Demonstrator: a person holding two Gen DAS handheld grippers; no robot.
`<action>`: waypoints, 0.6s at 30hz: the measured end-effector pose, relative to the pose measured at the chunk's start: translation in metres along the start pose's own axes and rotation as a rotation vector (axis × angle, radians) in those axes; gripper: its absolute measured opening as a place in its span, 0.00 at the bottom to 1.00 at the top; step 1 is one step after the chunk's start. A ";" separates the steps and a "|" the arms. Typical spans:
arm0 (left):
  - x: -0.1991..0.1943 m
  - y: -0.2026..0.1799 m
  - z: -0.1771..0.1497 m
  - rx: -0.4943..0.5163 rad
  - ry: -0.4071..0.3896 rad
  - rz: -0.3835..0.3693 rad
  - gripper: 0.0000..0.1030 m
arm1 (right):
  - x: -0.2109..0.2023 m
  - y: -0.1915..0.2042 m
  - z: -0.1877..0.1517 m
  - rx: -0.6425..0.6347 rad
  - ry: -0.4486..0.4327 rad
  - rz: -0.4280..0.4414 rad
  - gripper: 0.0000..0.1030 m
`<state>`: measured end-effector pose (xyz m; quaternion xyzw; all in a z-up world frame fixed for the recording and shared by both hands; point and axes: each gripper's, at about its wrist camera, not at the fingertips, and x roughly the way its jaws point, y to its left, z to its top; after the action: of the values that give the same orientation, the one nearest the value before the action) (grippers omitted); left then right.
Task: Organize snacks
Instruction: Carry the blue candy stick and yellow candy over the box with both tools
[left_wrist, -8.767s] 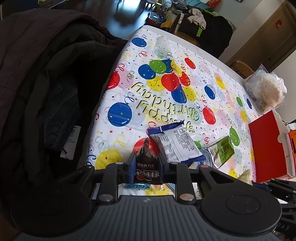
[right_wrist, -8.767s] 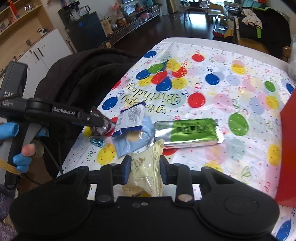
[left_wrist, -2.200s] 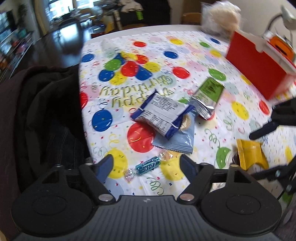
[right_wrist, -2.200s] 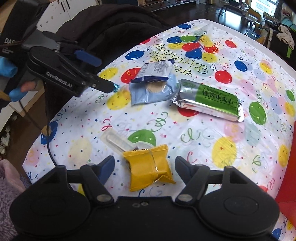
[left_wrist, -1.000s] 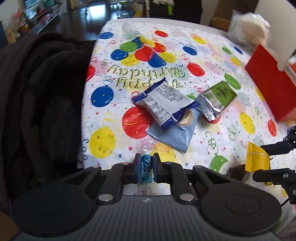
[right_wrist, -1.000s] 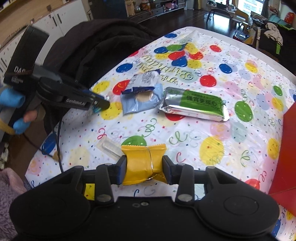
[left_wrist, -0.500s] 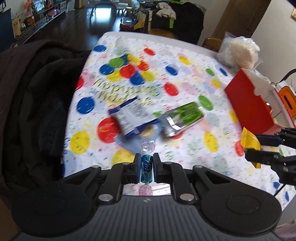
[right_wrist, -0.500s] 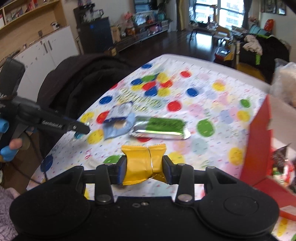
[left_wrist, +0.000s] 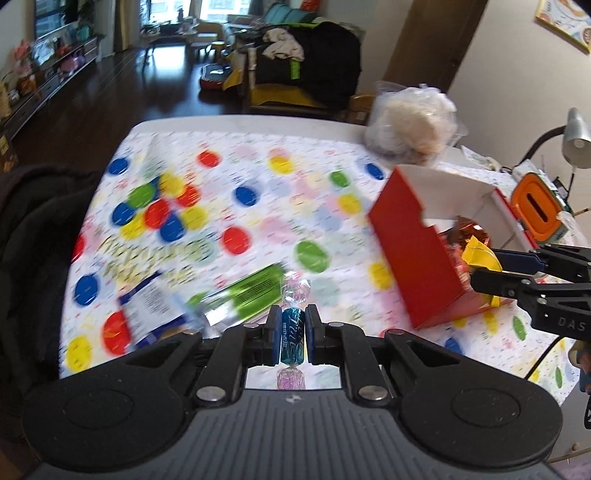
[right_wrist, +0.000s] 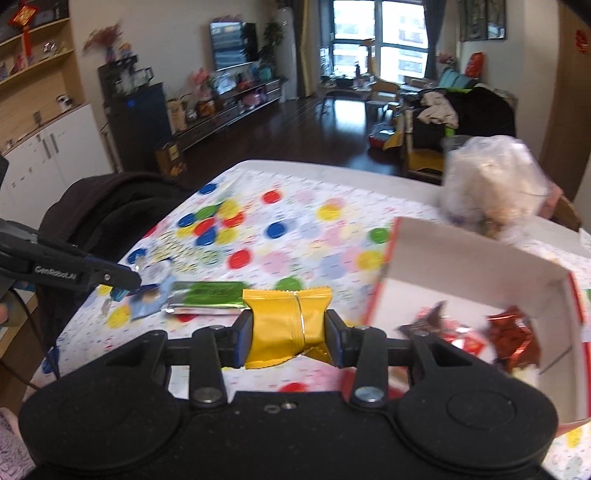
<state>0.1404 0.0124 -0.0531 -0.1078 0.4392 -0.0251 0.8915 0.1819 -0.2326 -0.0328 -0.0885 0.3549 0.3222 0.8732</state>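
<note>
here, in the left wrist view, the left gripper (left_wrist: 291, 334) pinches a blue wrapped candy (left_wrist: 292, 336) above the balloon tablecloth (left_wrist: 258, 177), with the red box (left_wrist: 413, 266) to the right. in the right wrist view, the right gripper (right_wrist: 289, 338) clamps a yellow snack packet (right_wrist: 286, 325) just beside the box's open white inside (right_wrist: 461, 273), where red-wrapped snacks (right_wrist: 513, 338) lie.
</note>
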 end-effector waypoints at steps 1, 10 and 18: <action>0.002 -0.008 0.004 0.010 -0.004 -0.005 0.12 | -0.003 -0.008 0.000 0.003 -0.006 -0.009 0.38; 0.027 -0.085 0.035 0.079 -0.010 -0.050 0.12 | -0.019 -0.079 -0.005 0.029 -0.026 -0.079 0.38; 0.056 -0.148 0.050 0.138 0.018 -0.074 0.12 | -0.026 -0.141 -0.018 0.067 -0.004 -0.130 0.38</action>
<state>0.2219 -0.1315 -0.0352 -0.0619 0.4402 -0.0894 0.8913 0.2462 -0.3621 -0.0392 -0.0812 0.3572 0.2529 0.8955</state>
